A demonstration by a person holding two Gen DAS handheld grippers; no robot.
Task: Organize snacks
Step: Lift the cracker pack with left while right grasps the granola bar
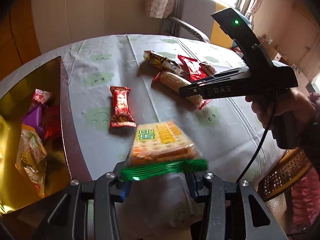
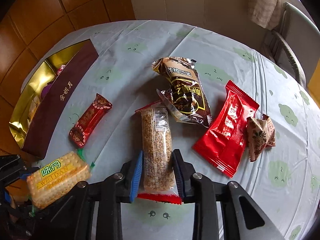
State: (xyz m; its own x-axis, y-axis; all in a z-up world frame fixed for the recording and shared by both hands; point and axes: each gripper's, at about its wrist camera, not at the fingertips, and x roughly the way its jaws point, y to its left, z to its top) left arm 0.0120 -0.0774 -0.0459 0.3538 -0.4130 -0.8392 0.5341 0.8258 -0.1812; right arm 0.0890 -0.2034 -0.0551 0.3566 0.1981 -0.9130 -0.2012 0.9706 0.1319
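- The left tool (image 1: 158, 177) is clamped on the green end of a cracker pack (image 1: 163, 144), held clear above the tabletop (image 1: 120, 60).
- The right tool (image 2: 158, 172) has its blue pads pressed against both sides of a clear-wrapped grain bar (image 2: 157, 150), which lies on the tabletop pointing away.
- At far left sits a maroon box (image 2: 58, 100) with a gold lining; several wrapped snacks lie inside.
- Just right of the box lies a small dark red candy (image 2: 90, 120).
- Beyond the grain bar lies a brown packet (image 2: 186, 92), with a bright red packet (image 2: 226, 128) and a small patterned sweet (image 2: 258, 136) to the right.
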